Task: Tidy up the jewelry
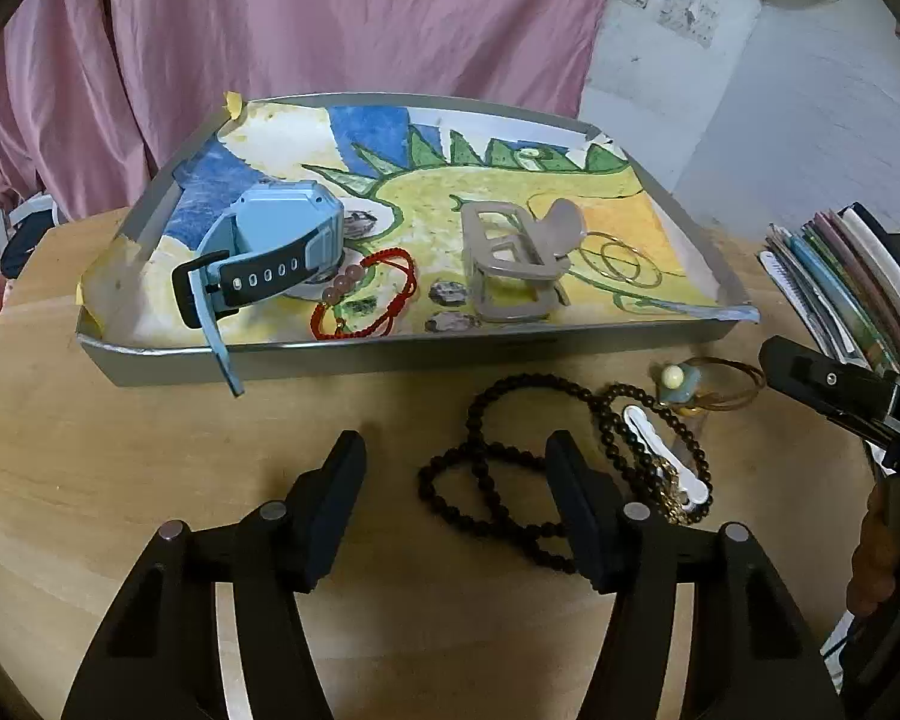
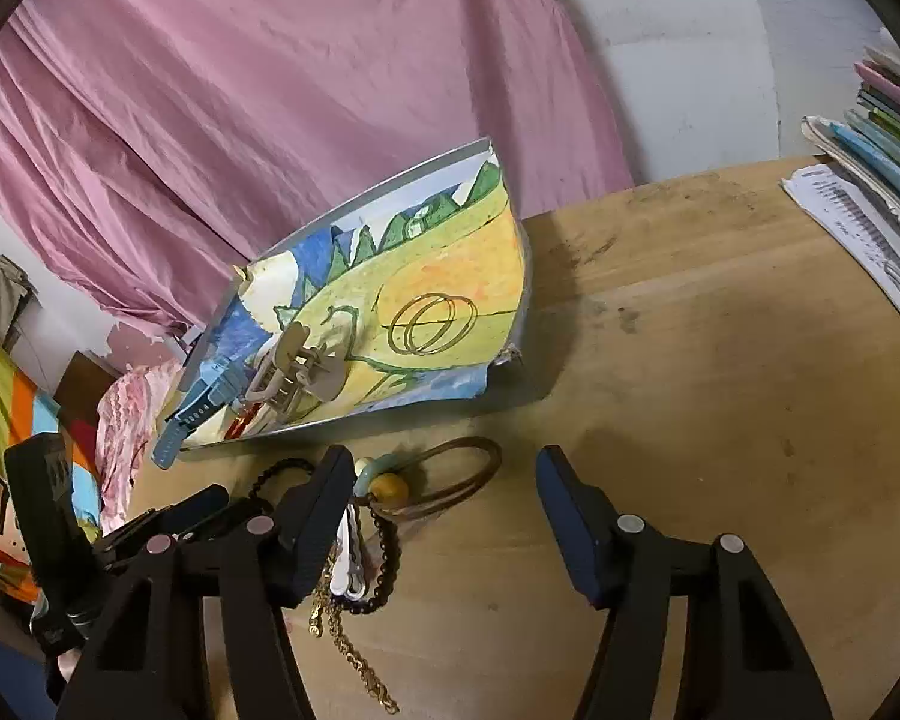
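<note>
Left wrist view — my left hand-held gripper [image 1: 456, 516] wide, empty; right hand-held gripper [image 2: 444, 516] too. Bead necklace [image 1: 510, 468] on surface [image 1: 150, 450] before tray [image 1: 390, 354] — tangled with clip [image 1: 660, 456]; may drag it.

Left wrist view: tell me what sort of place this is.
Probably a home room, not a workshop: a round wooden table, pink cloth draped behind it, and books stacked at the table's edge.

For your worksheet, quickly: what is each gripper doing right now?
Left gripper: open, holding nothing, above the table.
Right gripper: open, holding nothing.
</note>
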### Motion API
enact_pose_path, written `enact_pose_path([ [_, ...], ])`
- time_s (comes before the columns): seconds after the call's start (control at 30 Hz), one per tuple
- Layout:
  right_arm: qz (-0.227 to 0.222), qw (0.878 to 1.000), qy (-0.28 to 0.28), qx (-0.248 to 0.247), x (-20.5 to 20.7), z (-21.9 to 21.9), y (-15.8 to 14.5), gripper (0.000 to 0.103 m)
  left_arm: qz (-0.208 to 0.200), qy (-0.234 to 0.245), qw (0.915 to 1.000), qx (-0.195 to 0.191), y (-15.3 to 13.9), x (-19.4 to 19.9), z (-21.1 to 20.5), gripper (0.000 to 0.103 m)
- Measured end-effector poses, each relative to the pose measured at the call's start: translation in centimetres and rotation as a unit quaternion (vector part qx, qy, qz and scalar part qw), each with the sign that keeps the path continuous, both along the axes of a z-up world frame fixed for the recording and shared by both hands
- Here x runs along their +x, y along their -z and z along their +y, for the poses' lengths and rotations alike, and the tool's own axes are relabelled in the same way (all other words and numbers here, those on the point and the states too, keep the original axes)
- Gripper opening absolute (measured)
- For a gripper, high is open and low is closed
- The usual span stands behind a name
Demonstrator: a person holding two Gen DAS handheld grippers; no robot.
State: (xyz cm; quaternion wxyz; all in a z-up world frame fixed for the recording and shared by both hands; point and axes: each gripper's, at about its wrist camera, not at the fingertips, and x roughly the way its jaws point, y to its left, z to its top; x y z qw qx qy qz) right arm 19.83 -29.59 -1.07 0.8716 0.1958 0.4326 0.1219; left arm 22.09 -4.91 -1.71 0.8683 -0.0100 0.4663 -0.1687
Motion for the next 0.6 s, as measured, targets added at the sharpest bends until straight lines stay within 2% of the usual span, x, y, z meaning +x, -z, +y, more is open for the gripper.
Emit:
enact_pose_path([
  [0.2,0.009,1.0,-0.01,-0.014,0.5,0.9,0.5,0.047,-0.002,0.001,0.9998,0.018,0.1,0.0,-0.4,0.04],
  [0.23,0.011,1.0,-0.009,-0.016,0.5,1.0,0.5,0.043,-0.003,0.002,0.9997,0.022,0.2,0.0,-0.5,0.039],
  [0.27,0.012,1.0,-0.009,-0.019,0.4,1.1,0.6,0.034,-0.006,0.001,0.9996,0.029,0.2,-0.1,-0.6,0.032],
  [0.3,0.014,1.0,-0.008,-0.026,0.4,1.1,0.8,0.03,-0.007,0.001,0.9995,0.031,0.2,-0.2,-0.7,0.024],
  [0.37,0.015,0.999,-0.008,-0.035,0.2,1.3,0.9,0.016,-0.006,0.001,0.9994,0.034,0.2,-0.2,-0.7,0.015],
  [0.43,0.013,0.999,-0.005,-0.042,0.0,1.2,1.1,0.008,-0.007,0.005,0.9994,0.032,0.3,-0.3,-0.8,0.013],
  [0.53,0.001,0.998,-0.011,-0.058,-0.6,1.3,0.8,0.005,-0.012,0.012,0.9997,0.019,0.2,-0.7,-0.6,0.004],
  [0.6,-0.009,0.998,-0.013,-0.067,-1.0,1.4,0.5,0.004,-0.016,0.016,0.9997,0.012,0.0,-0.9,-0.5,0.004],
])
